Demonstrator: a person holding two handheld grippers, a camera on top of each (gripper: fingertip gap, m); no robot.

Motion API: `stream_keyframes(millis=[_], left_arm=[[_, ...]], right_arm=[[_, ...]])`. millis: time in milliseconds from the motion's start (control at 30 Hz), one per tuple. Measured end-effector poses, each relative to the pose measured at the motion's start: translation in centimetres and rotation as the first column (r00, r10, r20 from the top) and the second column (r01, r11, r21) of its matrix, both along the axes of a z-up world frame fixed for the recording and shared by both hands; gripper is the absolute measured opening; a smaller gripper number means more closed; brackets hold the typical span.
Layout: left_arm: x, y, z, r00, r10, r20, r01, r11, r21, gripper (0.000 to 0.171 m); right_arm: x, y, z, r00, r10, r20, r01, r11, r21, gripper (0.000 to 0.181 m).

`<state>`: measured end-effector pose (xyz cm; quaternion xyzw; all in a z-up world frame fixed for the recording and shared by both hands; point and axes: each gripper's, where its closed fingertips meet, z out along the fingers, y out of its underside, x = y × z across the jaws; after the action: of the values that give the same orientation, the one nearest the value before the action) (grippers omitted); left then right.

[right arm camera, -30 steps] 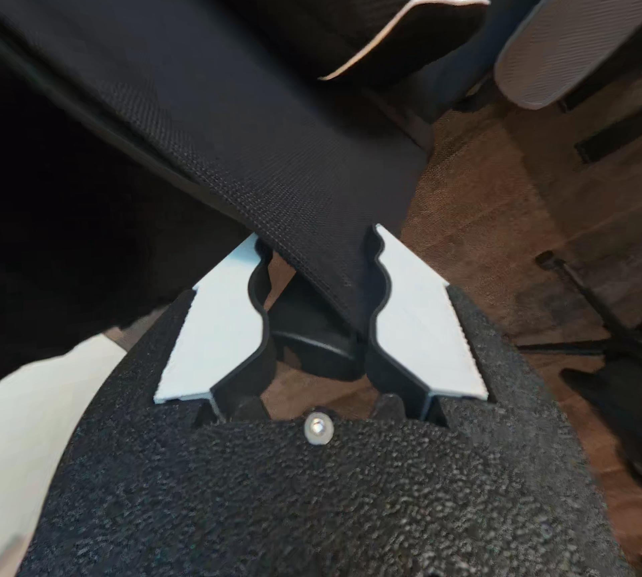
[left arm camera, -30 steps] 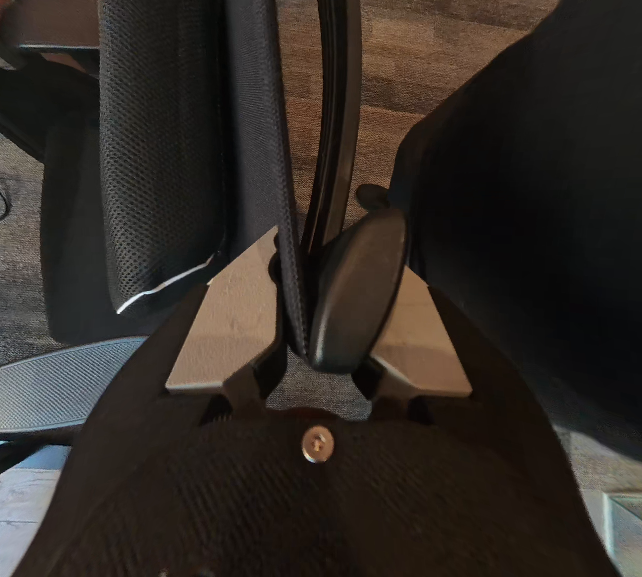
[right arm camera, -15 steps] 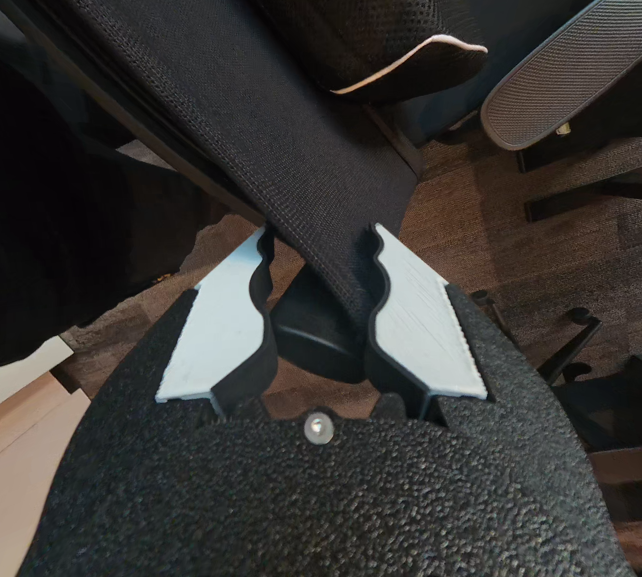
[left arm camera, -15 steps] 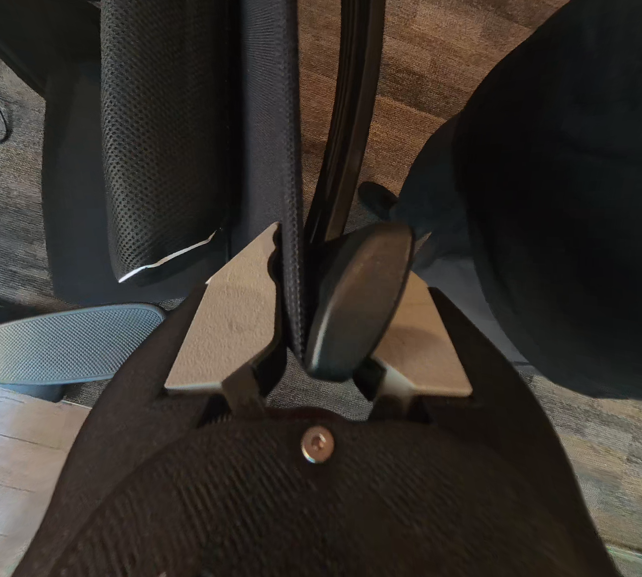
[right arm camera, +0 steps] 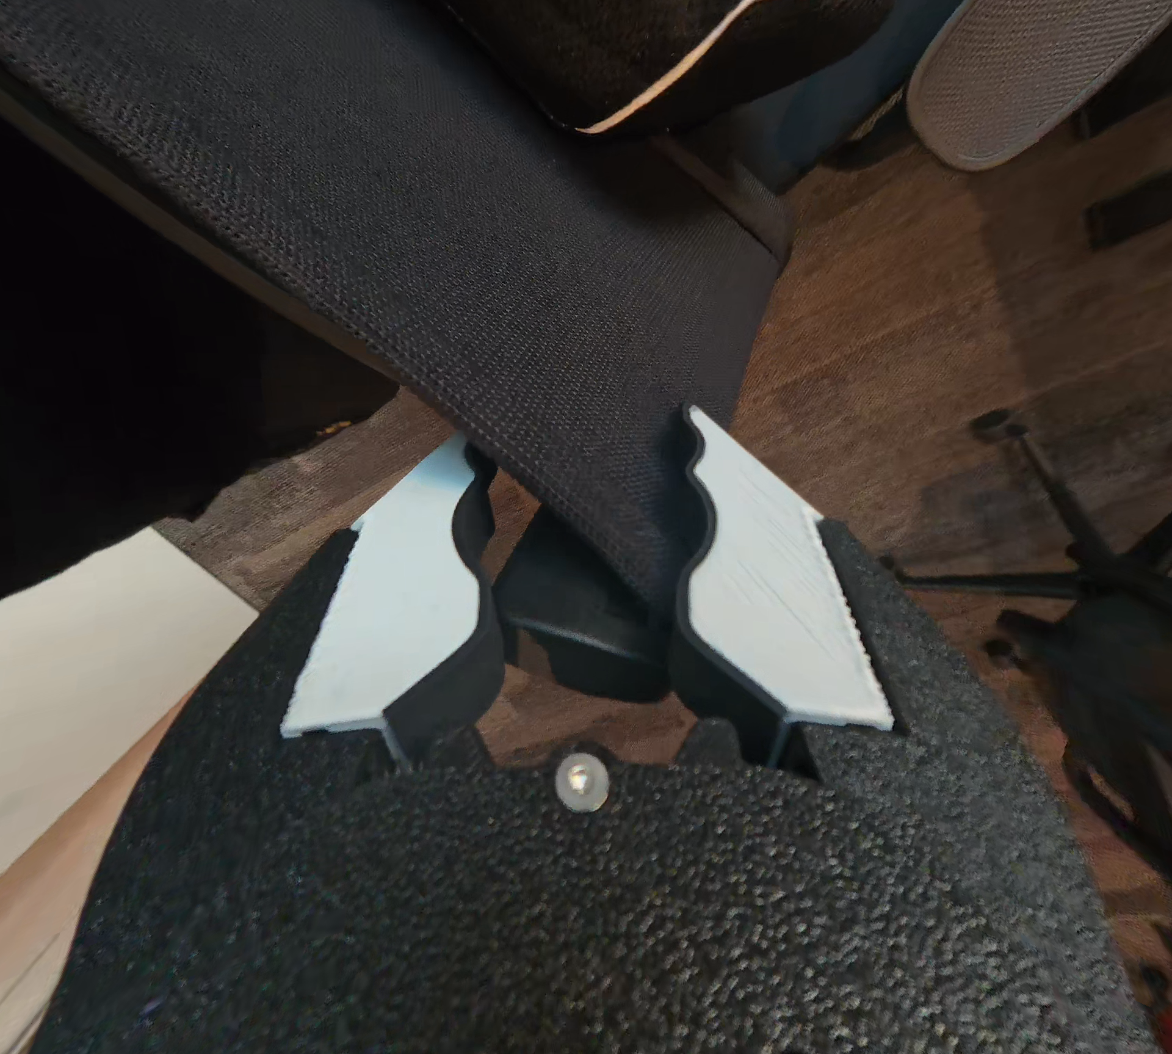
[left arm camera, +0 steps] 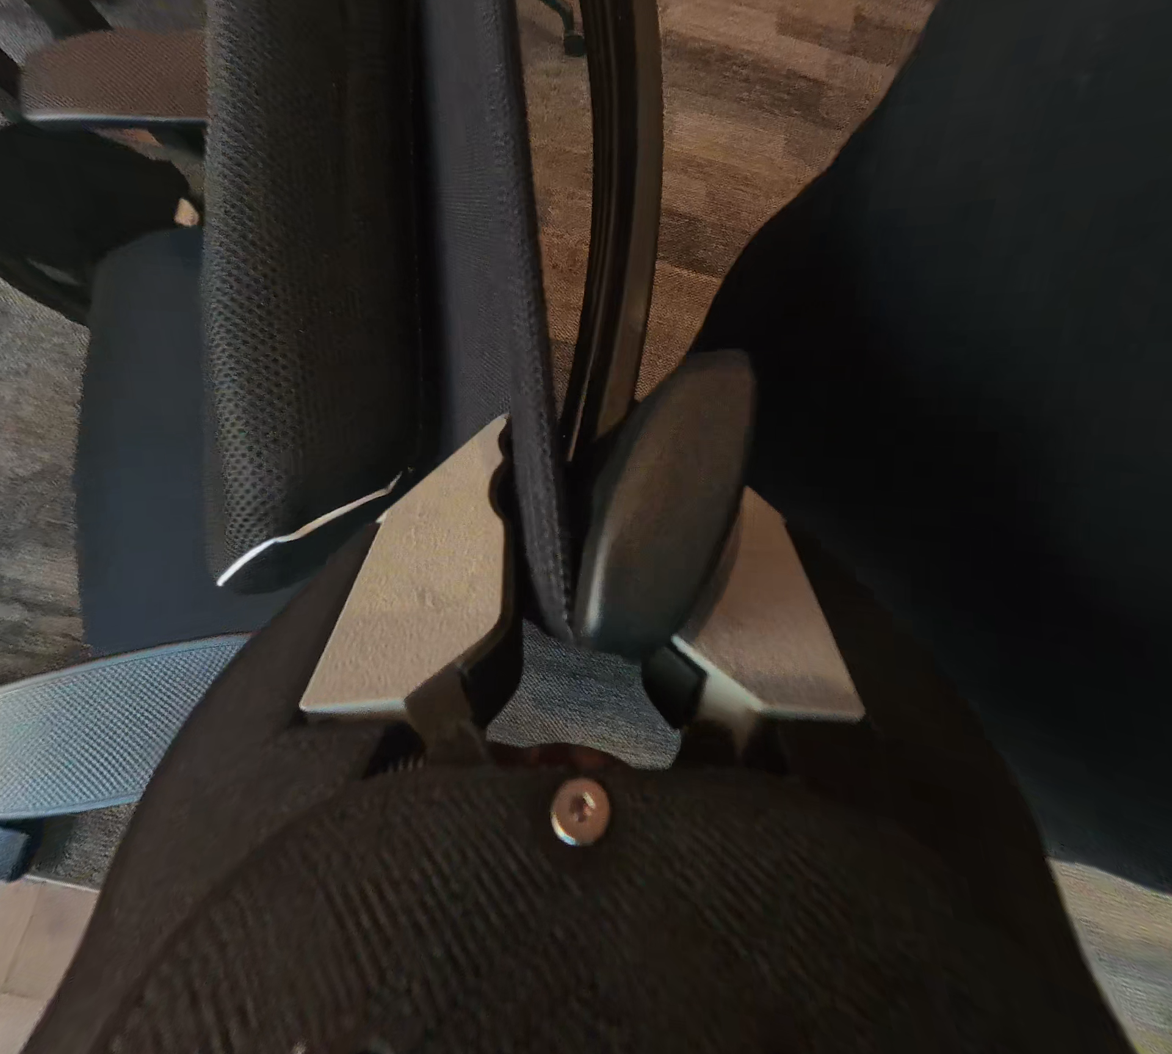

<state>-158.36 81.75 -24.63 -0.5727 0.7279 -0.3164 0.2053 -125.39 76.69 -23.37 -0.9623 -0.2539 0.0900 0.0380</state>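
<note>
Gripping the black mesh chair back (left arm camera: pixel 472 237) at its top edge, left tool (left arm camera: pixel 625 516) pinches fabric rim plus plastic frame cap (left arm camera: pixel 666 509), right tool (right arm camera: pixel 586 548) half-closed around the same rim, above the carpeted floor (right arm camera: pixel 888 325).

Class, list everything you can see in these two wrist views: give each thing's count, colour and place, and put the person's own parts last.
Chair backrest: one, black mesh; its top edge sits between the fingers of both grippers.
Frame bar: one, glossy black, curved, behind the backrest.
Plastic end cap: one, black, oval, against the left gripper's right finger.
Lumbar cushion: one, black mesh with white trim, in front of the backrest.
Armrest pad: one, grey, upper right in the right wrist view.
Floor: brown and grey carpet tiles.
Left gripper: one, black, clamped on the backrest edge.
Right gripper: one, black, pale fingers, clamped on the backrest edge.
</note>
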Motion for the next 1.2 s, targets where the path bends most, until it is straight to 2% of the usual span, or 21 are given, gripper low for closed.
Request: stream_keyframes(millis=[100,233,333,500,600,700,733,767,867,967,1067,1100,1133,1200], left_arm=[[-1.2,0.6,0.1,0.997,0.001,0.077,-0.001,1.0,-0.003,0.034],[-3.8,2.9,-0.1,0.99,0.086,0.115,-0.066,0.983,-0.17,0.049],[-6.2,5.8,-0.1,0.983,0.139,0.117,-0.119,0.979,-0.167,0.055],[-9.1,11.6,-0.1,0.986,0.155,0.066,-0.153,0.987,-0.039,0.067],[-10.0,14.2,-0.2,0.996,0.087,0.008,-0.087,0.996,-0.024,0.07],[-10.3,16.1,-0.2,0.998,0.043,-0.04,-0.044,0.999,-0.025,0.07],[-10.3,16.6,-0.1,0.998,0.034,-0.05,-0.035,0.999,-0.024,0.07],[-10.3,16.9,-0.1,0.998,0.027,-0.058,-0.028,0.999,-0.023,0.07],[-10.4,17.6,-0.2,0.996,0.011,-0.089,-0.013,1.0,-0.024,0.07],[-10.4,17.9,-0.2,0.992,-0.006,-0.126,0.002,1.0,-0.03,0.07],[-10.1,17.6,-0.3,0.975,-0.058,-0.213,0.052,0.998,-0.036,0.068],[-9.9,17.3,-0.3,0.967,-0.087,-0.239,0.081,0.996,-0.035,0.067],[-9.6,17.1,-0.2,0.964,-0.112,-0.243,0.11,0.994,-0.024,0.066],[-9.0,16.5,-0.2,0.964,-0.125,-0.233,0.123,0.992,-0.025,0.063]], right_arm=[[-2.1,-2.0,0.0,0.999,-0.045,0.011,0.045,0.997,-0.056,0.056],[-6.2,-4.0,0.1,0.996,-0.087,0.031,0.09,0.989,-0.116,0.053],[-10.3,-4.3,0.1,0.996,-0.091,0.011,0.092,0.99,-0.103,0.049],[-17.1,-3.6,0.4,1.0,-0.002,0.019,0.003,0.999,-0.052,0.039],[-20.2,-2.7,0.8,0.992,0.119,0.045,-0.116,0.992,-0.058,0.036],[-22.9,-0.9,0.9,0.993,0.107,-0.043,-0.11,0.99,-0.091,0.042],[-22.9,0.0,0.6,0.995,0.096,-0.033,-0.099,0.992,-0.083,0.024],[-22.2,0.8,0.2,0.991,0.133,0.012,-0.132,0.989,-0.068,0.0],[-22.7,1.0,0.3,0.974,0.215,-0.065,-0.222,0.967,-0.128,0.006],[-23.4,0.7,0.6,0.922,0.335,-0.193,-0.364,0.921,-0.14,0.02],[-23.7,0.9,1.6,0.856,0.333,-0.395,-0.43,0.883,-0.189,0.032],[-23.9,1.5,2.4,0.818,0.322,-0.476,-0.445,0.879,-0.171,0.028],[-23.9,2.4,3.5,0.771,0.332,-0.543,-0.462,0.879,-0.119,0.016],[-23.4,3.5,5.7,0.649,0.357,-0.672,-0.508,0.86,-0.034,0.012]])
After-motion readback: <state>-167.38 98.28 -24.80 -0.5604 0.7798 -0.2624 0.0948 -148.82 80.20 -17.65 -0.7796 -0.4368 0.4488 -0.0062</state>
